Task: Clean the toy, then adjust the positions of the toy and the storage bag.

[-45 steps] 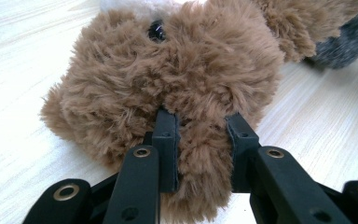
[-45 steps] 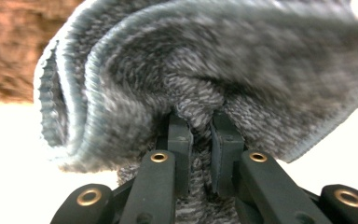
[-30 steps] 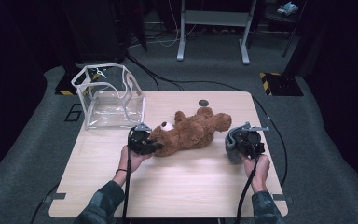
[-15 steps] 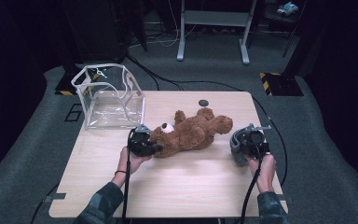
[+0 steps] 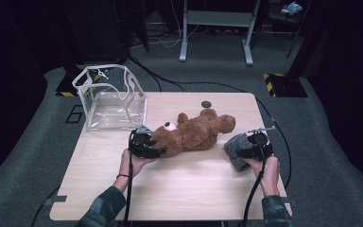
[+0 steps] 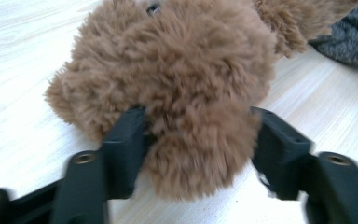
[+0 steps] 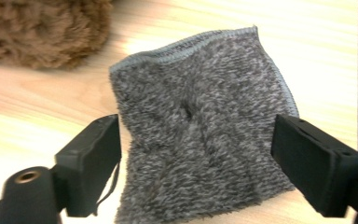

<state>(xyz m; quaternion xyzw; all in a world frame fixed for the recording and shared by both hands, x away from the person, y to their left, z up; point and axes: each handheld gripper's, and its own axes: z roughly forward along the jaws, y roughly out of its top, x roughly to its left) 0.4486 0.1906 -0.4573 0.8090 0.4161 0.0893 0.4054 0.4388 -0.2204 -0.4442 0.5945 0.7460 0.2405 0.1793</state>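
Observation:
A brown teddy bear (image 5: 194, 135) lies on its side in the middle of the wooden table (image 5: 179, 189). At the bear's head end sits my left gripper (image 5: 146, 145); its jaws have just been opening. In the left gripper view a fluffy lump of the bear (image 6: 191, 84) sits between the left gripper (image 6: 198, 116) jaws, fur brushing them without being squeezed. A grey fleecy cloth (image 5: 236, 149) lies off the bear's feet. My right gripper (image 5: 256, 147) is beside it, its jaws just opened wide. The cloth (image 7: 205, 140) rests loose between the right gripper (image 7: 198, 121) jaws, dimpled at its middle.
A clear plastic box (image 5: 111, 97) with white edging stands open at the table's back left corner. A small dark round disc (image 5: 206, 104) lies near the back edge. Cables trail over the grey floor, and a metal stand (image 5: 215, 28) is behind the table.
The grey cloth and the right gripper sit very slightly farther right than a second ago, and the cloth lies lower. The bear and the left hand have hardly shifted.

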